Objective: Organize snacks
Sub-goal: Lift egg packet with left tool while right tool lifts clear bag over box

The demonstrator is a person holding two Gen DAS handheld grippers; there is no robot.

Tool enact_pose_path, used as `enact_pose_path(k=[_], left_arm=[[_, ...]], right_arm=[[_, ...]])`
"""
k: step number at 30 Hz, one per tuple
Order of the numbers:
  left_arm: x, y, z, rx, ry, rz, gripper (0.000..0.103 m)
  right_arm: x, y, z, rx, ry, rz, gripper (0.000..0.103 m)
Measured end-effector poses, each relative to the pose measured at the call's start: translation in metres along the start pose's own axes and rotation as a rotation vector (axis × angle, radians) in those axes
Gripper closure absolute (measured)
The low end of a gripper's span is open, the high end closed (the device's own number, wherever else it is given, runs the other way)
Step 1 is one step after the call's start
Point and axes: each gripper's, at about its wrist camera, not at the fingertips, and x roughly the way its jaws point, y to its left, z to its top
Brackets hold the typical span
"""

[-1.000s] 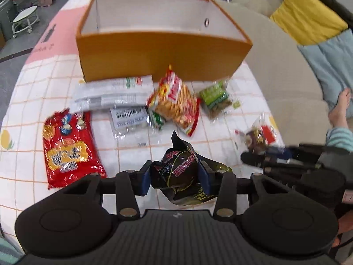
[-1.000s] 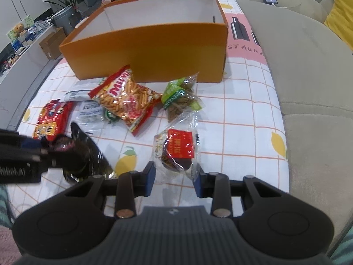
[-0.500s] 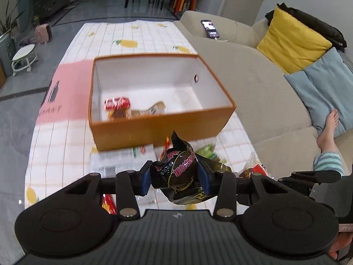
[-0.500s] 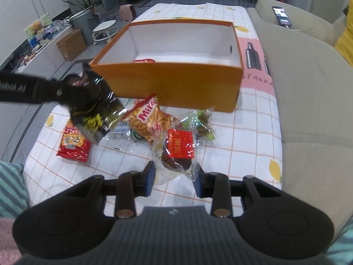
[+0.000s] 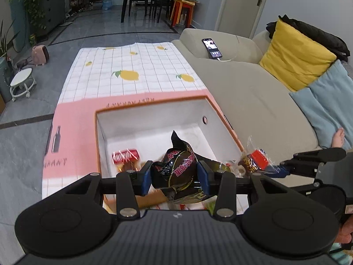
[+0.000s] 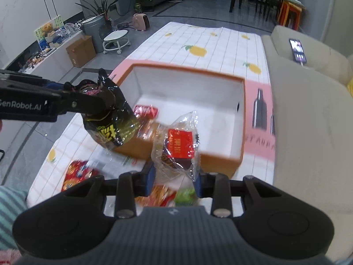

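Left tool [image 5: 175,175] clenched on a dark brown snack packet [image 5: 178,170], blue pads pressing both sides, packet lifted clear of the tabletop, above the near wall of the orange box [image 5: 152,106]. Right tool [image 6: 175,174] clenched on a clear packet with a red label [image 6: 178,145], likewise raised, just in front of the box's near wall. Both packets side by side in the air, apart, dark one on the left. Inside the white-lined box, one red-labelled snack [image 5: 125,156] lying at the near left. Below the tools, on the checked lemon tablecloth [image 6: 220,44], blurred loose snacks: a red bag [image 6: 77,173] at near left, an orange bag and a green packet [image 6: 185,195] close under the right tool. To the right, a beige sofa [image 5: 247,92] with a phone [image 5: 211,48] on its arm and a yellow cushion [image 5: 295,59].
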Motion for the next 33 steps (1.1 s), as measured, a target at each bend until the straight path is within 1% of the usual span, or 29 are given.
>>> enact_pose_path(k=[4, 7, 9, 11, 15, 18, 21, 23, 28, 31, 33], left_arm=[[0.02, 0.008, 0.016, 0.004, 0.014, 0.018, 0.055], [0.043, 0.014, 0.024, -0.002, 0.045, 0.026, 0.055], [0.062, 0.017, 0.026, -0.003, 0.082, 0.023, 0.056], [0.083, 0.019, 0.026, -0.015, 0.127, 0.014, 0.056], [0.119, 0.022, 0.021, -0.025, 0.212, -0.016, 0.056], [0.143, 0.022, 0.019, -0.024, 0.27, -0.037, 0.056], [0.16, 0.022, 0.016, -0.02, 0.313, -0.063, 0.056], [0.17, 0.019, 0.015, -0.001, 0.339, -0.078, 0.057], [0.187, 0.019, 0.011, 0.007, 0.383, -0.096, 0.058], [0.196, 0.017, 0.011, 0.013, 0.407, -0.11, 0.059], [0.201, 0.016, 0.012, 0.023, 0.419, -0.107, 0.062]], right_arm=[[0.021, -0.011, 0.03, 0.007, 0.025, 0.012, 0.07], [0.041, -0.015, 0.048, -0.005, 0.059, 0.009, 0.07], [0.061, -0.017, 0.058, -0.024, 0.105, 0.004, 0.07], [0.083, -0.021, 0.065, -0.024, 0.169, 0.013, 0.07], [0.121, -0.029, 0.066, -0.046, 0.29, 0.014, 0.07], [0.143, -0.035, 0.067, -0.073, 0.363, 0.011, 0.07], [0.155, -0.038, 0.066, -0.101, 0.416, 0.017, 0.07], [0.163, -0.037, 0.063, -0.139, 0.452, 0.009, 0.07], [0.174, -0.036, 0.06, -0.204, 0.499, -0.004, 0.07], [0.179, -0.038, 0.06, -0.2, 0.524, -0.002, 0.07], [0.183, -0.042, 0.062, -0.185, 0.537, 0.013, 0.07]])
